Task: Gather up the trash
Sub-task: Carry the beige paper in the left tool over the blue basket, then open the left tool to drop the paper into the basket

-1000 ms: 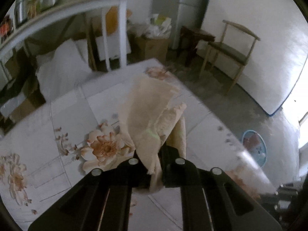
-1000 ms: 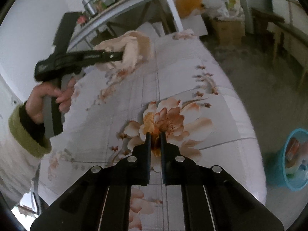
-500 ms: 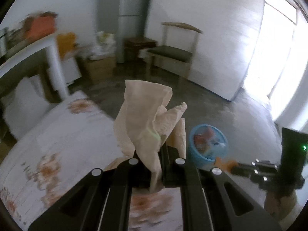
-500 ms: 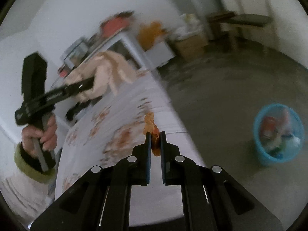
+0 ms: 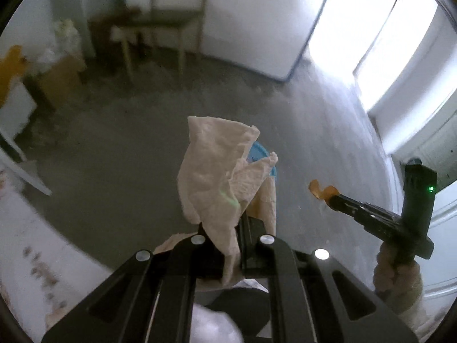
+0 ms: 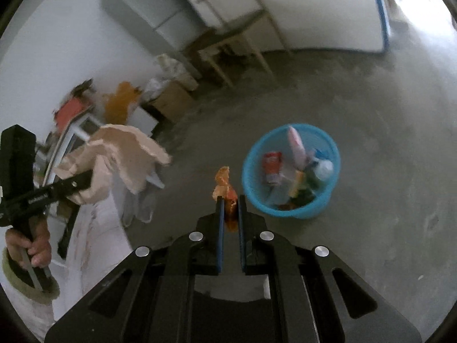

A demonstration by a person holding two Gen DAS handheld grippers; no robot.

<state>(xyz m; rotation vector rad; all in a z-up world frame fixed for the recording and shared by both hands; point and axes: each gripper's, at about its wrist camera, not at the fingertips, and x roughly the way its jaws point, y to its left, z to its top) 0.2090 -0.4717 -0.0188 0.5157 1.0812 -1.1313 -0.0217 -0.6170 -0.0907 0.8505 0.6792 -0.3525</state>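
Observation:
My left gripper [image 5: 222, 223] is shut on a crumpled beige paper napkin [image 5: 220, 177], which stands up out of the fingers and hides most of the blue trash basket [image 5: 258, 154] behind it. From the right wrist view the same napkin [image 6: 128, 154] hangs in the left gripper [image 6: 85, 178] at the left, over the table edge. My right gripper [image 6: 230, 200] is shut on a small orange peel scrap [image 6: 225, 188]. The blue basket [image 6: 291, 168], holding several wrappers and bottles, stands on the floor just right of and beyond it. That right gripper [image 5: 331, 200] with the orange scrap [image 5: 321, 190] appears at the right of the left wrist view.
The white flower-print table [image 5: 34, 245] lies at lower left. A wooden chair [image 6: 234, 37], a grey cabinet [image 6: 148, 5] and a cardboard box [image 6: 171, 97] stand along the far wall. Grey concrete floor [image 6: 371, 114] surrounds the basket. A bright doorway [image 5: 385, 43] is at the right.
Both grippers have swung off the table and out over the floor toward the blue basket, each still holding its piece. The views rolled and now look down at the floor.

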